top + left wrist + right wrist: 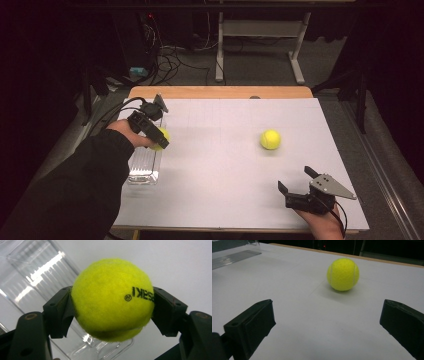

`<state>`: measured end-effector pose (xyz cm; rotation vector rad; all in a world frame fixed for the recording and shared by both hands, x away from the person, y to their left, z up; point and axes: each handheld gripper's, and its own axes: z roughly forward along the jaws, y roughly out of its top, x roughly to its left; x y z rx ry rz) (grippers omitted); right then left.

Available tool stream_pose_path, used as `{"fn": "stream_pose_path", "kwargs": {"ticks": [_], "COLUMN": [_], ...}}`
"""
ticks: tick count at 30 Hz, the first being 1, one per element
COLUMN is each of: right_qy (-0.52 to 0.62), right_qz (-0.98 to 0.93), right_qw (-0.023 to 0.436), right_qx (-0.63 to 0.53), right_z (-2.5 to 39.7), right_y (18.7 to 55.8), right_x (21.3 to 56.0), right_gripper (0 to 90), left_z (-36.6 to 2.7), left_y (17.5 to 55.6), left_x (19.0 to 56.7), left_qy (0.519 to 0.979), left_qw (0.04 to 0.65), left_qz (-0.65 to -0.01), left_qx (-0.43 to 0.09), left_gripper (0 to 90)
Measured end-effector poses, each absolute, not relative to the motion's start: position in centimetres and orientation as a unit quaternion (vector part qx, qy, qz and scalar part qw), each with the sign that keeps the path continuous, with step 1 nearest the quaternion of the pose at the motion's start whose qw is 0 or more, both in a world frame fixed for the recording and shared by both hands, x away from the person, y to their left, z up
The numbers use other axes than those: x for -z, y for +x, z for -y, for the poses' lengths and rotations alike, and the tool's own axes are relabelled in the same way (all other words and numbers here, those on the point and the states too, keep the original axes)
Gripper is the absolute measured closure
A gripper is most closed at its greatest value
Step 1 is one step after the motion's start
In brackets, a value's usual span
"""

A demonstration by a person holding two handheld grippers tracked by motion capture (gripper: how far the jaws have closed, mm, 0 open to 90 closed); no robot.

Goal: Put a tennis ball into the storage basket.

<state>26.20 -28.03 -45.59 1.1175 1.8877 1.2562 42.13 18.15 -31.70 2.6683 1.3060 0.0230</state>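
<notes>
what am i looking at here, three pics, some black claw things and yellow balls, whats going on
A person sits at a white table with a hand-held two-jaw gripper in each hand. The wide picture is from a camera overhead; the other two are from cameras riding on each gripper, looking along its jaws. The left gripper is shut on a tennis ball above a clear plastic container lying at the table's left. The right gripper is open, pointing toward a second tennis ball resting on the table.
</notes>
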Motion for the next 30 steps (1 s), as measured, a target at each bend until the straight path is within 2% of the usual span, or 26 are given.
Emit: {"fn": "stream_pose_path", "kwargs": {"ticks": [18,30], "right_qy": [0.421,0.422], "right_qz": [-0.713,-0.714], "right_qw": [0.302,0.302], "right_qx": [-0.472,-0.471], "right_z": [28.1,28.1], "right_y": [26.2,26.2], "right_x": [45.7,45.7], "right_gripper": [0.0,0.0], "left_z": [-22.5,-23.2], "left_y": [44.0,45.2], "left_x": [32.0,31.8], "left_qy": [0.867,0.854], "left_qw": [0.073,0.055], "left_qz": [-0.493,-0.517], "left_qx": [-0.013,-0.034], "left_gripper": [26.7,26.6]}}
